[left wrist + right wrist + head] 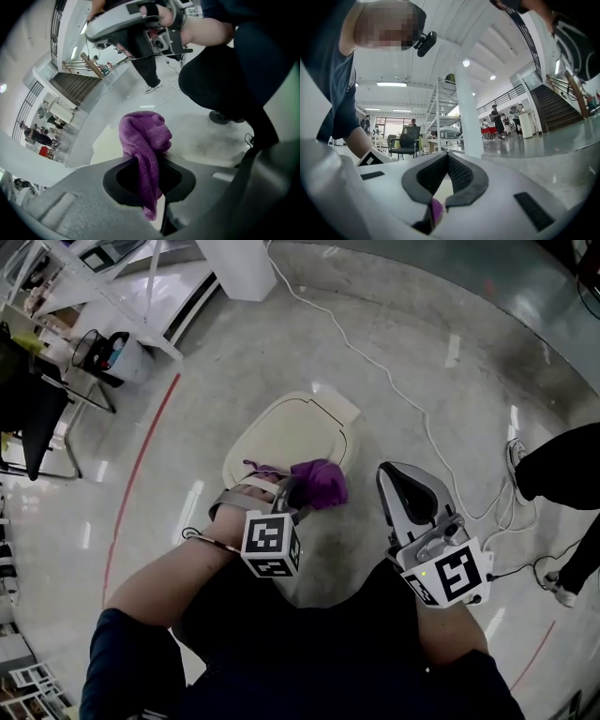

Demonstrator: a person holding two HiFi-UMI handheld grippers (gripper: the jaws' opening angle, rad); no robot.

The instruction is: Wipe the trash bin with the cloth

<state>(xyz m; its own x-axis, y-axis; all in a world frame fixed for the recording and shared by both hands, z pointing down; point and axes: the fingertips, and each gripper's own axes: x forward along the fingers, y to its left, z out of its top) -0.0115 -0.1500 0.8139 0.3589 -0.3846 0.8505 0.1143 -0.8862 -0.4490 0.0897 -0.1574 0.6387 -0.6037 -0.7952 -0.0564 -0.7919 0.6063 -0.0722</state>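
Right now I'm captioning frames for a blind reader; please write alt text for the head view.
The left gripper clamps a purple cloth over the near edge of a cream trash bin on a glossy grey floor. The right gripper hangs shut and empty beside the bin.

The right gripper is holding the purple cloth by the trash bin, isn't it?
Not quite: it is the left gripper that holds the purple cloth by the trash bin. The left gripper view shows the cloth pinched between its jaws.
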